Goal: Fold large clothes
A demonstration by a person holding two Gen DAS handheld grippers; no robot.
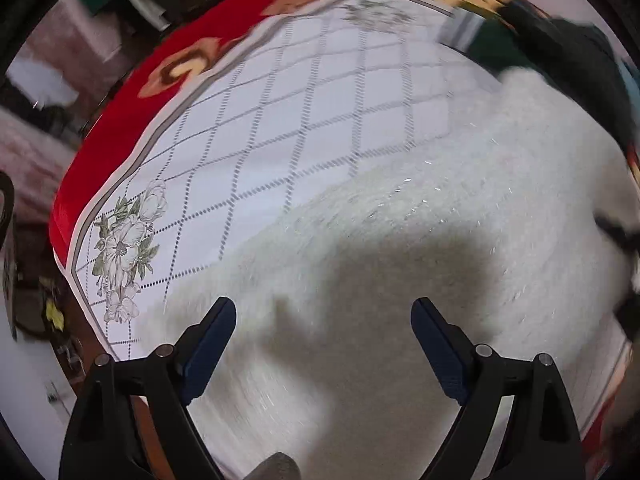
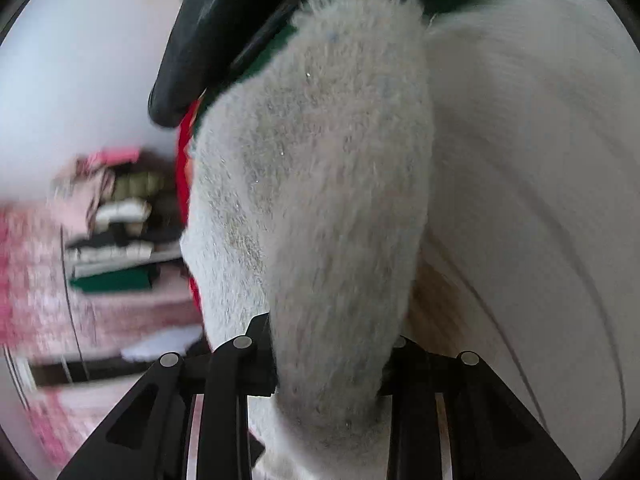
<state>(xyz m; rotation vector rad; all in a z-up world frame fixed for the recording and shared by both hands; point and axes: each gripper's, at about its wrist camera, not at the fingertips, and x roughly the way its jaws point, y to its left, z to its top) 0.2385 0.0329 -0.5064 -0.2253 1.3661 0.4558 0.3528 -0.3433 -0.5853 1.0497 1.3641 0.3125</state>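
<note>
Fluffy white knit garment point(image 2: 320, 200), soft, light and floppy, is clamped at a bunched edge by the right gripper point(image 2: 328, 364); its bulk is spread over the desk's point(image 1: 280, 120) near edge. Left gripper point(image 1: 324, 320) is held above it, jaws apart. A hem or corner is judged the best hold.

I see a fuzzy white garment point(image 1: 440, 240) with glints of silver thread, lying on a white tablecloth point(image 1: 300, 120) with a grey dotted diamond grid and grey-green flowers. Beyond it, a red floral blanket point(image 1: 120, 120).
</note>
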